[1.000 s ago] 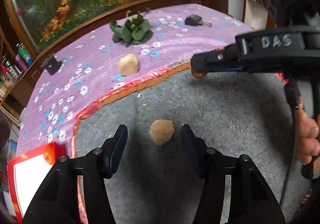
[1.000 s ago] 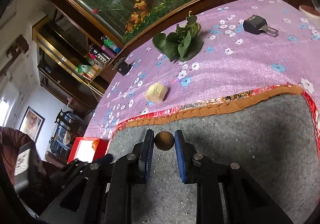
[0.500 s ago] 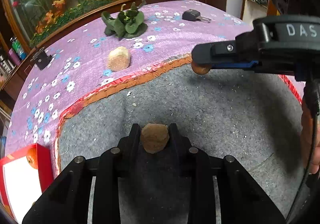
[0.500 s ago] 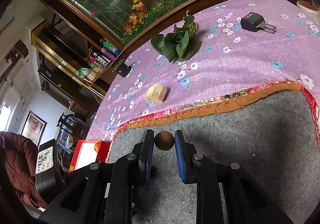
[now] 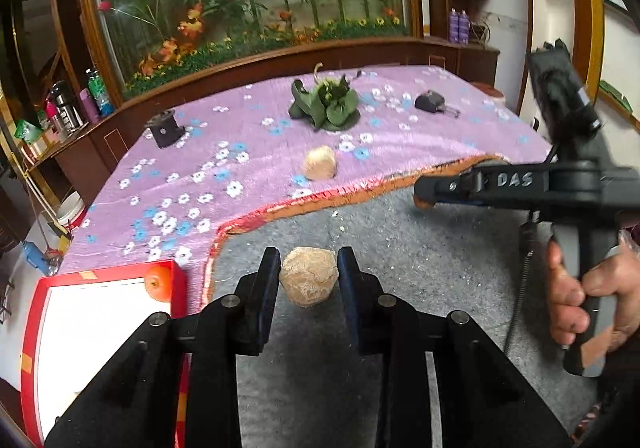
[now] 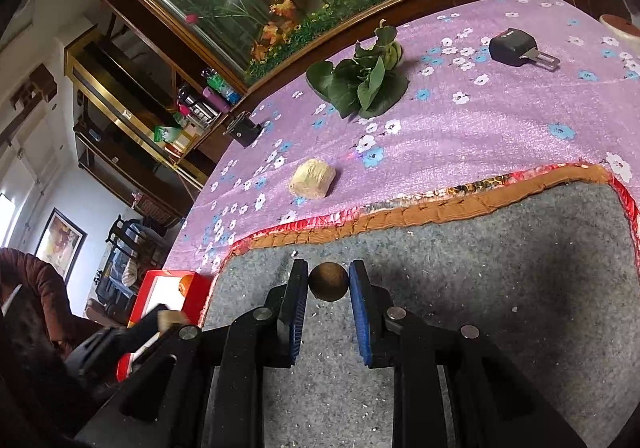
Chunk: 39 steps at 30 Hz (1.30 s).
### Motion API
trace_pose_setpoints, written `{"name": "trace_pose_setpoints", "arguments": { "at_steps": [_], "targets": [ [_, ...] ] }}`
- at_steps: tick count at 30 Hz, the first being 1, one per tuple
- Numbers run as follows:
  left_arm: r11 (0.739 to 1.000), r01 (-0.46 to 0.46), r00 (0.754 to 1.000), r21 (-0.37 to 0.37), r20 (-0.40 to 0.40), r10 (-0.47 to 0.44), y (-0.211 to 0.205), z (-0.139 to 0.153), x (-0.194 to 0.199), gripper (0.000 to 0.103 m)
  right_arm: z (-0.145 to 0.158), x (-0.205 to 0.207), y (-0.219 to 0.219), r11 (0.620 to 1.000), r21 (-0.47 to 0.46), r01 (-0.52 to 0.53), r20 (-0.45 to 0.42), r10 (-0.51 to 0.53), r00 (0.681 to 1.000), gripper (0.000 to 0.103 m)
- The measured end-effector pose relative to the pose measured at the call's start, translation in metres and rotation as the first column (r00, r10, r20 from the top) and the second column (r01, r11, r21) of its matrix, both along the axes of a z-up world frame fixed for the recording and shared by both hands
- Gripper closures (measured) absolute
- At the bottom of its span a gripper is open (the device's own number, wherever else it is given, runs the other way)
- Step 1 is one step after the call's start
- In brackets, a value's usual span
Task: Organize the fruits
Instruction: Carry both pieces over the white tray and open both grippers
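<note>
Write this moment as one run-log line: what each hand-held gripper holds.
left hand-held gripper: shut on rough tan fruit | right hand-held gripper: shut on small brown fruit | red box: orange fruit inside

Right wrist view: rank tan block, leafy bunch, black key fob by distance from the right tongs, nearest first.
From the right tongs, shut on a small brown ball:
1. Tan block, on the purple cloth just past the orange border, slightly left.
2. Leafy bunch, mid-cloth, straight ahead.
3. Black key fob, far right.
</note>
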<state>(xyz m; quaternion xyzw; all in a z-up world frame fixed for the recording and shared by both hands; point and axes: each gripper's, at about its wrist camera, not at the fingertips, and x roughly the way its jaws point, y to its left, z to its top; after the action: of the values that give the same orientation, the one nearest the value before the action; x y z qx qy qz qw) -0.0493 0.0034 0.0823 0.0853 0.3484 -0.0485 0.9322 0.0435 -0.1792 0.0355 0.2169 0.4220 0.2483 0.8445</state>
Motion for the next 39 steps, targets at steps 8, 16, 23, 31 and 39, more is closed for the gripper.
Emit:
{"name": "trace_pose_setpoints", "arguments": {
  "at_steps": [8, 16, 23, 31, 39],
  "targets": [
    [1.000, -0.024, 0.998, -0.003, 0.051, 0.024, 0.007, 0.015, -0.014, 0.076, 0.001, -0.002, 0.001, 1.000, -0.010, -0.007, 0.019, 0.007, 1.000, 0.081],
    [0.998, -0.062, 0.995, -0.010, 0.082, 0.062, 0.024, 0.021, -0.027, 0.076, 0.002, -0.008, 0.002, 1.000, 0.017, -0.007, 0.024, 0.007, 1.000, 0.081],
    [0.992, -0.125, 0.987, -0.016, 0.101, 0.126, 0.054, 0.021, -0.042, 0.076, 0.012, -0.027, 0.024, 0.996, 0.057, -0.067, 0.047, 0.064, 0.997, 0.082],
    [0.977, -0.207, 0.972, -0.050, 0.104, 0.211, 0.098, 0.013, -0.056, 0.076, 0.030, -0.064, 0.085, 0.977, 0.077, -0.198, 0.091, 0.191, 0.977, 0.082],
    [0.954, -0.289, 0.951, -0.073, 0.095, 0.295, 0.139, 0.003, -0.072, 0.076, 0.041, -0.098, 0.159, 0.938, 0.050, -0.342, 0.110, 0.335, 0.936, 0.082]
  ]
}}
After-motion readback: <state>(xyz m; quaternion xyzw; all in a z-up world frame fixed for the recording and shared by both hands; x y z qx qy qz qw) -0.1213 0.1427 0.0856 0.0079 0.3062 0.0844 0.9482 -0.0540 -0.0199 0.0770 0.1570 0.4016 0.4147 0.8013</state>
